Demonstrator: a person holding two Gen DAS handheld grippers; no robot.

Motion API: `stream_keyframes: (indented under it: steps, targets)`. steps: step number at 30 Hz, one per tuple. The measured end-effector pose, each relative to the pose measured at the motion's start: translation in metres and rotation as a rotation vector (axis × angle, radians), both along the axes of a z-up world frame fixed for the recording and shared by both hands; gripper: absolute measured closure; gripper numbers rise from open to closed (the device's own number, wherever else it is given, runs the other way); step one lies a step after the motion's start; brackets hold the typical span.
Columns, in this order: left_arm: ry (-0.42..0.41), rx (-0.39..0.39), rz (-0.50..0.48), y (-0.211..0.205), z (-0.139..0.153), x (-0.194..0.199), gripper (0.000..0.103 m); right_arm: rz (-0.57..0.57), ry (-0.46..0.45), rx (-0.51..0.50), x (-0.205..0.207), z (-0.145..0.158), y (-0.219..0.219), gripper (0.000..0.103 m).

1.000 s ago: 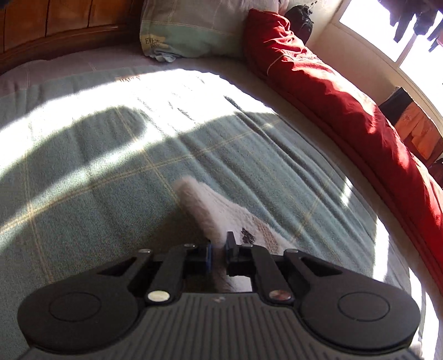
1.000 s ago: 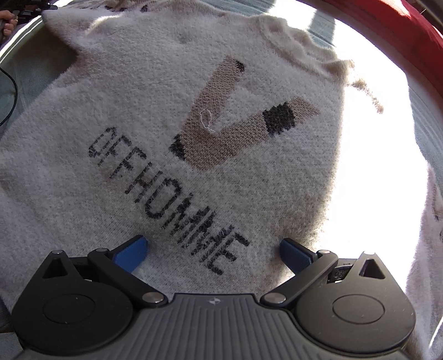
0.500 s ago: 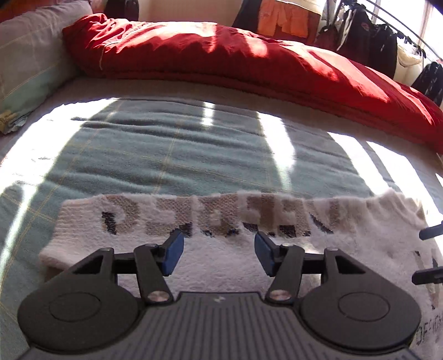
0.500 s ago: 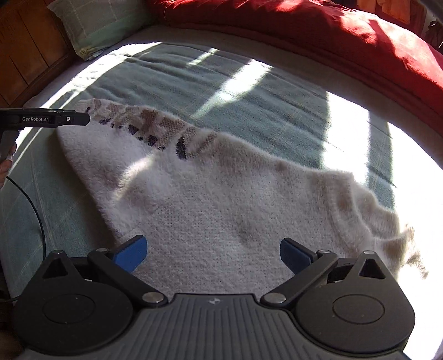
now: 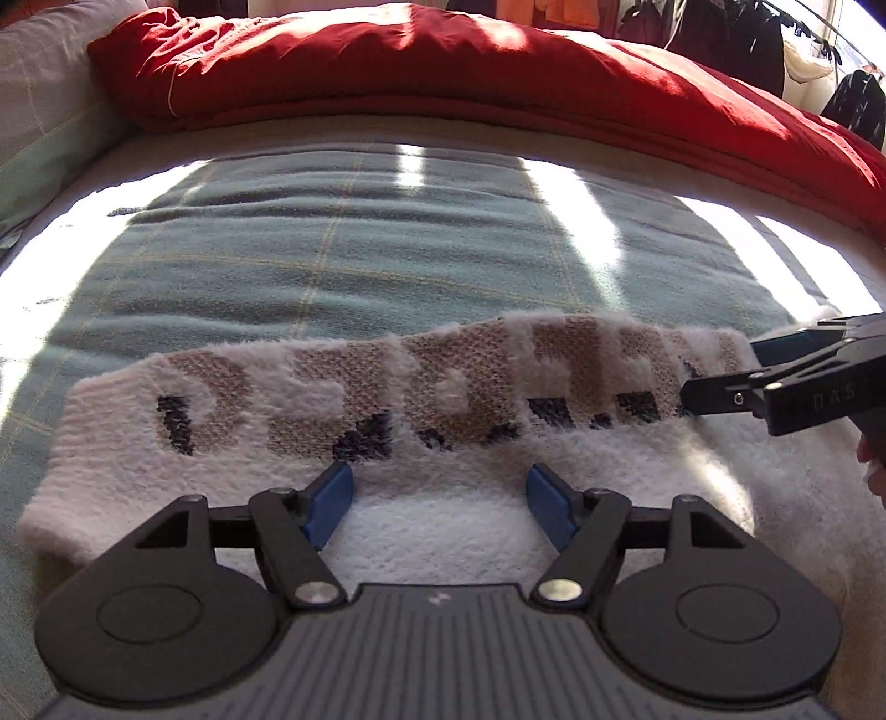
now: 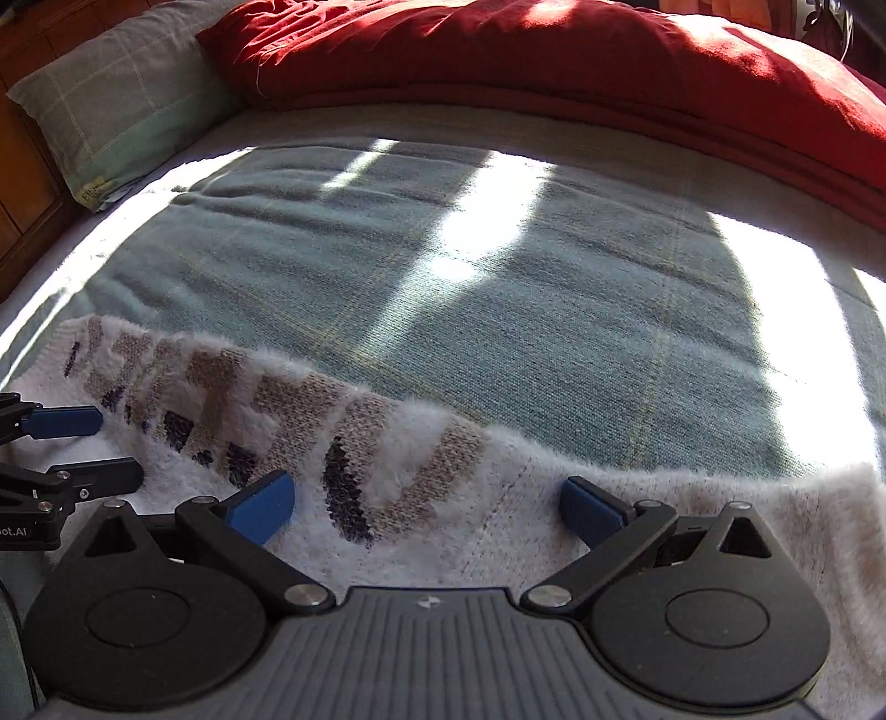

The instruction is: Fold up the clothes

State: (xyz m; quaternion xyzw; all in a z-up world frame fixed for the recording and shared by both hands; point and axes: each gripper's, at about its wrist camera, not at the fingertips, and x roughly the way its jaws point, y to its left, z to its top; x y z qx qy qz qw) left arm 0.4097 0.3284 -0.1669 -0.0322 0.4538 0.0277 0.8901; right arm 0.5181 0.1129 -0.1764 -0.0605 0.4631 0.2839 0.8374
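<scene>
A fluffy white sweater (image 5: 454,526) lies on the green blanket, its sleeve with brown and dark knitted letters (image 5: 398,387) folded across the far edge. My left gripper (image 5: 440,501) hovers just above the white knit, jaws opening, blue pads apart with nothing pressed between them. The right gripper (image 5: 725,371) reaches in from the right over the sleeve's end. In the right wrist view the sweater (image 6: 432,531) fills the foreground and my right gripper (image 6: 426,507) stands open above it; the left gripper (image 6: 105,446) shows at the left edge, open.
A green checked blanket (image 5: 387,249) covers the bed beyond the sweater, striped with sunlight. A red duvet (image 5: 443,72) is heaped along the far side. A pale green pillow (image 6: 122,105) lies at the far left by a wooden headboard. Dark clothes (image 5: 736,33) hang at the back right.
The left gripper, shut on the sleeve a second ago, has let it go and opened; the sleeve now lies flat across the sweater. The right gripper swung from the printed front to the sleeve edge.
</scene>
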Motion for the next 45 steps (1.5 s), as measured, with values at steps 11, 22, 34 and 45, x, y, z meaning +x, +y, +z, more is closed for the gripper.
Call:
stream_keyframes:
  steps: [11,22,34,45]
  targets:
    - [-0.053,-0.089,-0.027,-0.01,0.03,0.014,0.028,0.003,0.008,-0.002,0.007,0.037,-0.024,0.0]
    - [-0.018,-0.108,-0.089,-0.027,-0.006,0.061,0.024,-0.001,0.123,-0.083,-0.053,0.006,-0.059,0.0]
    - [0.03,0.056,-0.074,-0.034,0.003,-0.025,0.022,-0.047,0.115,-0.072,-0.055,0.002,-0.059,0.0]
    - [-0.012,0.069,0.023,-0.004,0.016,-0.038,0.018,-0.043,0.107,-0.089,-0.055,0.001,-0.056,0.0]
